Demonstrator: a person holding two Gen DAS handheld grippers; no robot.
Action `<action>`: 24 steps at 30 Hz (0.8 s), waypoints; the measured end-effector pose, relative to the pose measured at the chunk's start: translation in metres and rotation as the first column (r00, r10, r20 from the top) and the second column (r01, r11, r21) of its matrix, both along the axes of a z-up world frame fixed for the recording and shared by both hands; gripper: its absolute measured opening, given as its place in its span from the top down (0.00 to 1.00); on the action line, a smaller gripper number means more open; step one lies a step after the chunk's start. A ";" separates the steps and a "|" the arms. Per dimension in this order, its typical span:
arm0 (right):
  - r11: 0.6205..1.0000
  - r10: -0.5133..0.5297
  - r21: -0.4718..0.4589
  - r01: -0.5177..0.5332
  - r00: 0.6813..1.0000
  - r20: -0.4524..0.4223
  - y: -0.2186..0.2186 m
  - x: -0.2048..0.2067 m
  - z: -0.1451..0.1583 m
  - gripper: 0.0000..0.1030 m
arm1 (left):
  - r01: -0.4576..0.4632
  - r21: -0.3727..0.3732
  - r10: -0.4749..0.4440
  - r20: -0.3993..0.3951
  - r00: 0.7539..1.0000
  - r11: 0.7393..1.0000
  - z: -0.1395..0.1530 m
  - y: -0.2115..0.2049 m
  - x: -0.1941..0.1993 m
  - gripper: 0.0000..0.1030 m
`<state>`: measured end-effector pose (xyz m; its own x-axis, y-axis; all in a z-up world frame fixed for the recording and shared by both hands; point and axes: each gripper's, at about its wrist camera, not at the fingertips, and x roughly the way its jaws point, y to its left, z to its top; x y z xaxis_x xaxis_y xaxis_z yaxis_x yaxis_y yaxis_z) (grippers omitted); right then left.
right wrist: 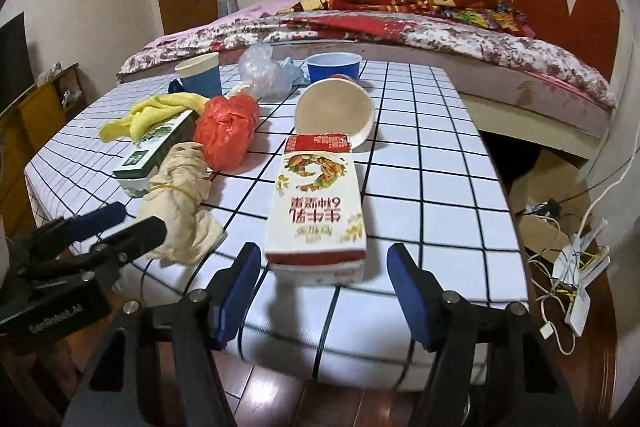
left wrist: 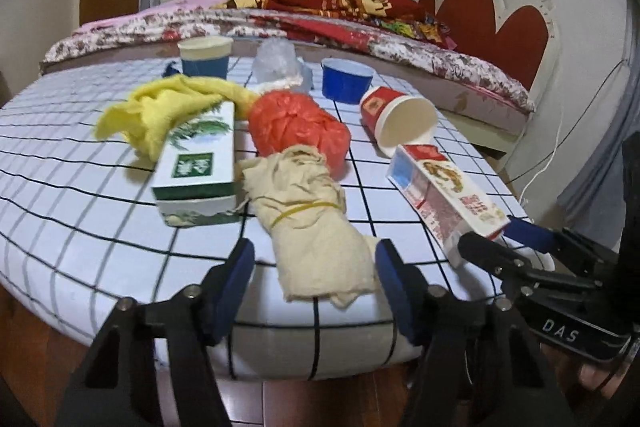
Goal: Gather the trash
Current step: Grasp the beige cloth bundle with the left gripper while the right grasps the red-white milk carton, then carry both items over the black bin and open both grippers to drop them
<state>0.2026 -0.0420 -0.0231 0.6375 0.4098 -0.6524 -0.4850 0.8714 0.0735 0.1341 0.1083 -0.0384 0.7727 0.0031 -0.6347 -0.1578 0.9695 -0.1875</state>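
My left gripper (left wrist: 316, 267) is open, its blue pads either side of the near end of a beige cloth roll (left wrist: 308, 211) bound with a rubber band. My right gripper (right wrist: 324, 267) is open around the near end of a red and white carton (right wrist: 316, 203) lying flat. The right gripper also shows in the left wrist view (left wrist: 492, 235) at the carton (left wrist: 444, 191). The left gripper shows in the right wrist view (right wrist: 120, 223) by the cloth roll (right wrist: 180, 203). An orange plastic bag (left wrist: 296, 127), a tipped red paper cup (left wrist: 396, 119) and a green and white box (left wrist: 200, 163) lie behind.
The checked table (left wrist: 80, 187) also holds a yellow cloth (left wrist: 168, 107), a blue paper cup (left wrist: 204, 59), a blue bowl (left wrist: 346, 79) and a clear plastic bag (left wrist: 278, 61). A bed (right wrist: 440, 39) stands behind. Cables and a cardboard box (right wrist: 560, 259) lie on the floor at right.
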 end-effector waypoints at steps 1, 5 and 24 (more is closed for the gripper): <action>1.000 0.005 0.002 -0.005 1.000 -0.005 0.001 0.003 -0.001 0.40 | 0.002 0.000 -0.002 -0.005 1.000 1.000 -0.002 0.000 0.003 0.41; 1.000 0.024 0.007 -0.024 1.000 -0.008 0.004 0.007 -0.004 0.47 | 0.012 0.005 -0.012 -0.023 1.000 1.000 -0.009 -0.001 0.012 0.57; 0.991 -0.124 -0.028 0.128 0.986 0.109 -0.101 -0.058 0.032 0.48 | 0.180 0.038 -0.183 0.104 0.978 0.983 0.032 -0.057 -0.035 0.78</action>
